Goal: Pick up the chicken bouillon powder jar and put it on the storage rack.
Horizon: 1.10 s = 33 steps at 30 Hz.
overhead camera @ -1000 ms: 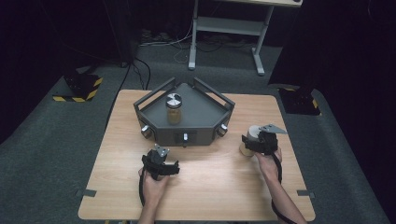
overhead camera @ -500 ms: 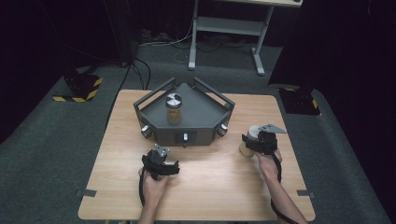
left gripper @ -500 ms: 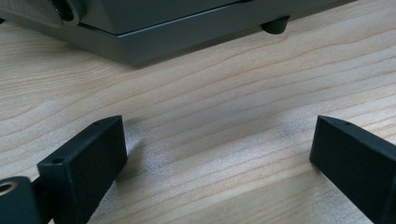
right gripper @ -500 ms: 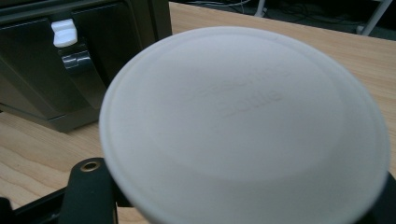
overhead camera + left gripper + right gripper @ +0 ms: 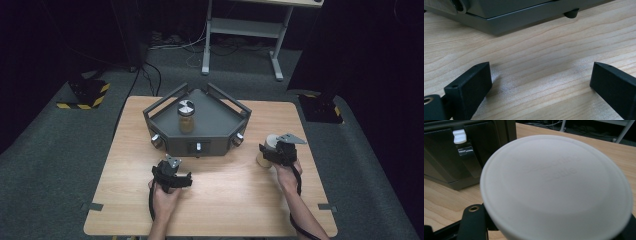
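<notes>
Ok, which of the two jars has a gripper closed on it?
The white-lidded jar on the bare table at the right, clamped by the right gripper. The other jar, with its silver lid, stands untouched on the grey tray.

Two black handheld grippers, bare forearms

Left gripper and right gripper are being seen as black blocky bodies, each topped by a grey three-cornered plate; black cables are trailing along both forearms; screw holes are showing in the square-ended jaws.
</notes>
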Each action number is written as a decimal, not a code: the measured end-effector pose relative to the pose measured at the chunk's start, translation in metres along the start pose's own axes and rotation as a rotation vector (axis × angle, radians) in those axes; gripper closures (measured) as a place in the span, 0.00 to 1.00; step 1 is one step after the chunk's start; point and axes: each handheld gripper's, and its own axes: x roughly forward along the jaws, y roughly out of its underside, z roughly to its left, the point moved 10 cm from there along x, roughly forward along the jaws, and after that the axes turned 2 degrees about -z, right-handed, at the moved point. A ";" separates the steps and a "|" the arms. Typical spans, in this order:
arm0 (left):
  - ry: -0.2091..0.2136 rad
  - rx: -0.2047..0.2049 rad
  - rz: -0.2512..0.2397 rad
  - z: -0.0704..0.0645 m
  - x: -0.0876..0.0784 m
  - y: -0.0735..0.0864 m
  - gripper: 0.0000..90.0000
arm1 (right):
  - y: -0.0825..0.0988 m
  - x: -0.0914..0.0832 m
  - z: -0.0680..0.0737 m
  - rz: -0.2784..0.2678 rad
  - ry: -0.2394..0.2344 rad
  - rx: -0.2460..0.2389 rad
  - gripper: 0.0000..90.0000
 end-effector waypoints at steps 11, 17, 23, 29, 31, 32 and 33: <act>0.000 0.000 0.000 0.000 0.000 0.000 0.04 | -0.001 -0.001 -0.001 0.002 -0.018 -0.005 0.39; 0.000 -0.001 -0.001 0.000 0.000 0.000 0.04 | -0.008 -0.008 0.001 -0.016 -0.040 -0.009 0.39; 0.000 0.000 0.000 0.000 0.000 0.000 0.04 | -0.017 -0.014 0.003 -0.029 -0.079 -0.015 0.39; 0.000 -0.001 0.000 0.000 0.000 0.000 0.04 | -0.028 -0.020 0.006 -0.035 -0.117 -0.026 0.39; 0.000 0.000 0.000 0.000 0.000 0.000 0.04 | -0.032 -0.022 0.008 -0.034 -0.129 -0.028 0.39; 0.000 -0.001 0.000 0.000 0.000 0.000 0.04 | -0.033 -0.022 0.008 -0.034 -0.134 -0.029 0.39; 0.000 0.000 0.000 0.000 0.000 0.000 0.04 | -0.035 -0.023 0.009 -0.034 -0.142 -0.032 0.39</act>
